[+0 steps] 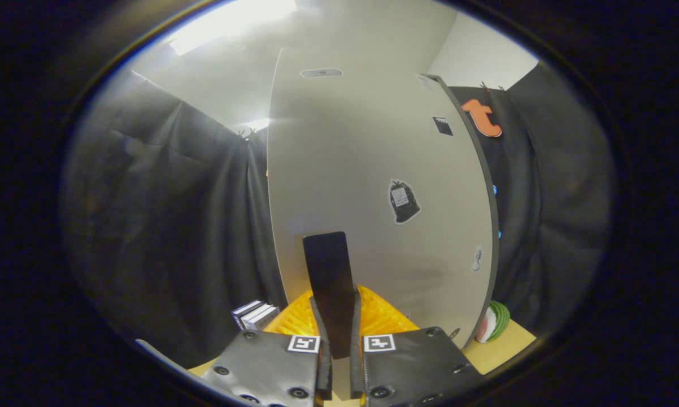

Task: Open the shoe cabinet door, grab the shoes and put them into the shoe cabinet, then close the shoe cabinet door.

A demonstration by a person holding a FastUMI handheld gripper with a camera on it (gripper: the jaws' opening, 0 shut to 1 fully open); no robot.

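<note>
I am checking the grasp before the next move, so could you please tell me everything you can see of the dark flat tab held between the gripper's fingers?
The dark tab is a thin, flat, matte strip, rectangular with a squared top end. It stands upright in front of the pale cabinet door, its lower part clamped in the gripper, whose fingers press on both its sides. Orange ribbed parts show just behind its base. Whether it is fixed to the door cannot be told.

Gripper (339, 345) hardware up close
Two flat plates are showing dark screw heads (round ones) and each is carrying a square black-and-white marker.
</note>
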